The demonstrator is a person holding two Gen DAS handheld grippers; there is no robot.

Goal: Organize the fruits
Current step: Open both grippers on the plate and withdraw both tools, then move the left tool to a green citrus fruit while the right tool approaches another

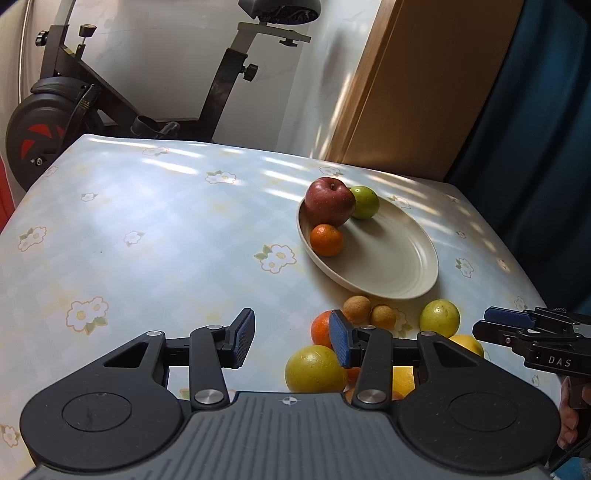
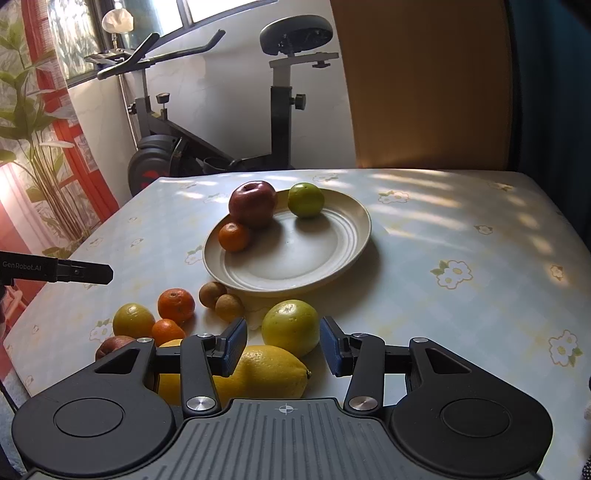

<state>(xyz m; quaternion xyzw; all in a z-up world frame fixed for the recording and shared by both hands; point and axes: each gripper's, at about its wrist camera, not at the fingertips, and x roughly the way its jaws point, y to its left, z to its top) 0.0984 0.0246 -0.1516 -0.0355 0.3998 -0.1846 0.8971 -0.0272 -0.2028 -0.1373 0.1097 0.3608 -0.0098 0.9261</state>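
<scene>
While citrus crowds the table, plate (image 2: 354,236) holds apple (image 2: 253,208), lime (image 2: 306,199), tangerine (image 2: 234,237).

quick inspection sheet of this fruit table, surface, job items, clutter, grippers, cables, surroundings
surface: table under a pale checked cloth with flower prints, sunlight streaks across it
job's things: cream plate holding a red apple, a green fruit and a small orange; loose in front of the plate: two small brown fruits, a yellow-green fruit, a lemon, two more small oranges, a yellow fruit, part of another apple
clutter: nothing seen
grippers: left gripper open, empty; right gripper open, the yellow-green fruit just ahead of it
cables: nothing seen
surroundings: exercise bike, wooden panel, window
</scene>
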